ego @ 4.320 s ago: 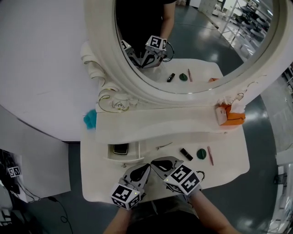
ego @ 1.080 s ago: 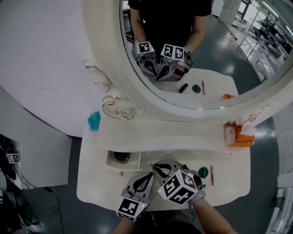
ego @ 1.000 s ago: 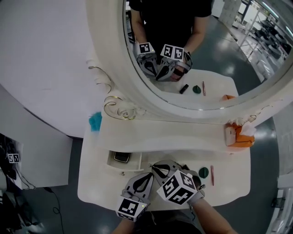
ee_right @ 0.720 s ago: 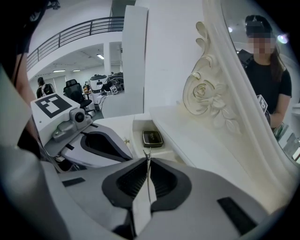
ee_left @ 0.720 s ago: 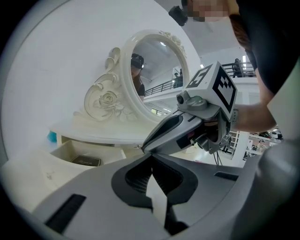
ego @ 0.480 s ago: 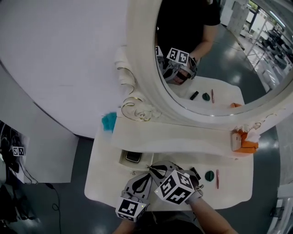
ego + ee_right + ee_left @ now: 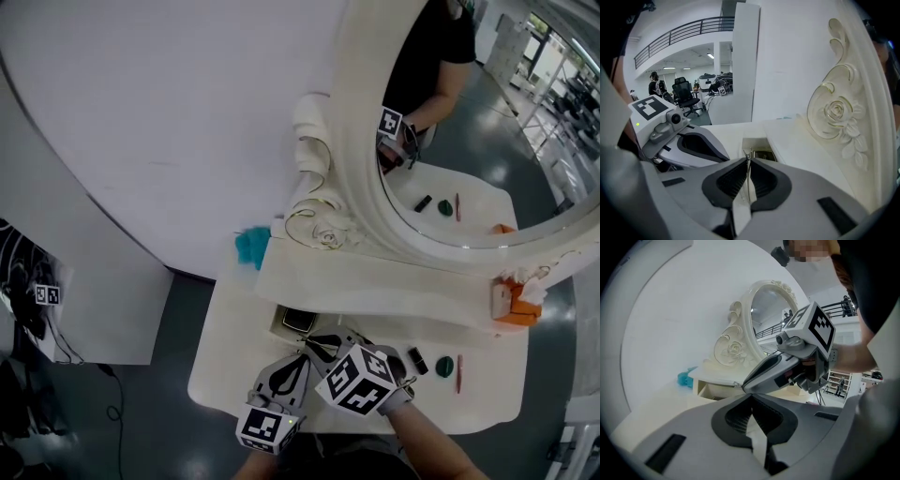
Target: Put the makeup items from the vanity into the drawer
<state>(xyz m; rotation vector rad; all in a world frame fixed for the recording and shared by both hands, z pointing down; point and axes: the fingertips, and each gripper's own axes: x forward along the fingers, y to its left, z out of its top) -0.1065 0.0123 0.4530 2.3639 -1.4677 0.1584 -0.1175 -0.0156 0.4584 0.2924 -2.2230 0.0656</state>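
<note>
Right gripper, clamped on a thin metal pin running along its jaws, faces the open drawer just ahead and below; left gripper, closed and empty, sits alongside.

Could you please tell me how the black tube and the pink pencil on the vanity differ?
The black tube is short and stubby, while the pink pencil is long and thin. In the head view the tube lies slanted, whereas the pencil runs nearly straight up and down. Both lie loose on the vanity top, with a green round item between them.
</note>
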